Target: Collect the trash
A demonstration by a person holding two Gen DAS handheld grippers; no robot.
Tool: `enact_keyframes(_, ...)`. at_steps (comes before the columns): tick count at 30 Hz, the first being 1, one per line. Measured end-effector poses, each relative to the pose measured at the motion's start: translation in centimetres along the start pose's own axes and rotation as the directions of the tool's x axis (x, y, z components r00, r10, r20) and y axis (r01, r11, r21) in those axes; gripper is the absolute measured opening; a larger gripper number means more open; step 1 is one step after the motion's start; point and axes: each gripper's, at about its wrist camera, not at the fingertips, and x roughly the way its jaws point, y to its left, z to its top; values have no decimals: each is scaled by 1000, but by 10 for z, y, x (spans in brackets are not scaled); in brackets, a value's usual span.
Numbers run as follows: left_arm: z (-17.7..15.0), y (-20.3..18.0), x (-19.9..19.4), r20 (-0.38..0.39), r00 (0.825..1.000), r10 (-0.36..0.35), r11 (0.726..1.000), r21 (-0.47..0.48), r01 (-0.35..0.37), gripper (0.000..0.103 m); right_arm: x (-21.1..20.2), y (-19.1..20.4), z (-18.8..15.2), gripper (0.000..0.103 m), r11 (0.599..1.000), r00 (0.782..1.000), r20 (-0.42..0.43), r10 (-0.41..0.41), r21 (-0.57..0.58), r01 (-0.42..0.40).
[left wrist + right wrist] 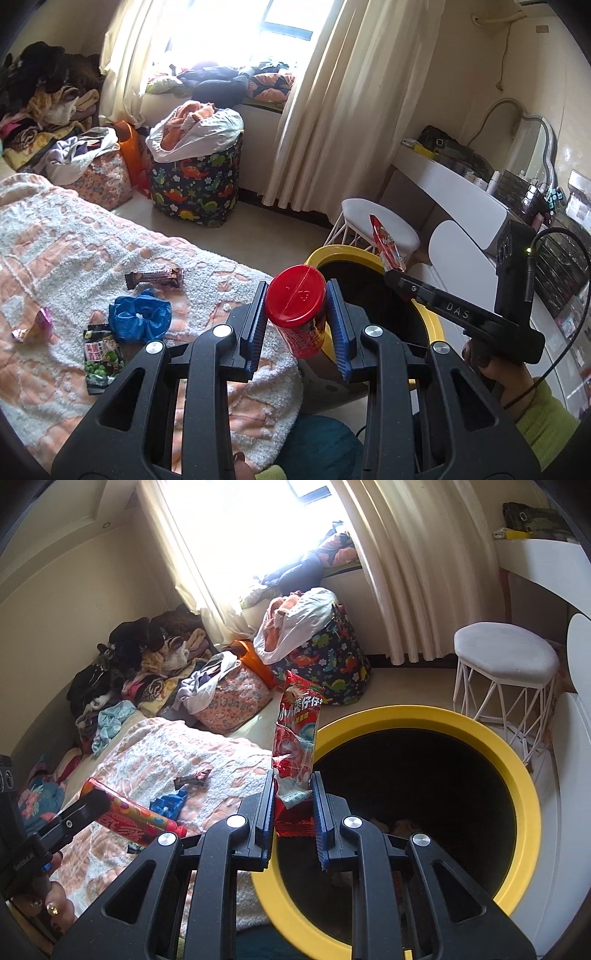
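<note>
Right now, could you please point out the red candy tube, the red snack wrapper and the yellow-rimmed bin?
red candy tube [295, 295]: left wrist view, red cap.
red snack wrapper [297, 723]: right wrist view, printed front.
yellow-rimmed bin [480, 731]: right wrist view, yellow rim.

My left gripper [295, 325] is black with blue ribbed pads [255, 332] and silver screws. My sleeve [543, 424], lower right, is lime green.

You're facing a bright window [236, 26] with cream pleated curtains [332, 110], pale walls, a white wire-legged stool [506, 657] and beige floor [258, 236].
</note>
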Motion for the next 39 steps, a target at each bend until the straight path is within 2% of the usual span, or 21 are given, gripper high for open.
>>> enact_keyframes(25, -8, -53, 35, -55, 994, -98, 990, 99, 103, 24, -12, -55, 4, 18, 988, 995, 40, -95, 124, 89)
enact_keyframes(39, -15, -72, 64, -95, 988, -125, 982, 132, 137, 24, -11, -80, 1, 18, 975, 991, 22, -129, 186, 122)
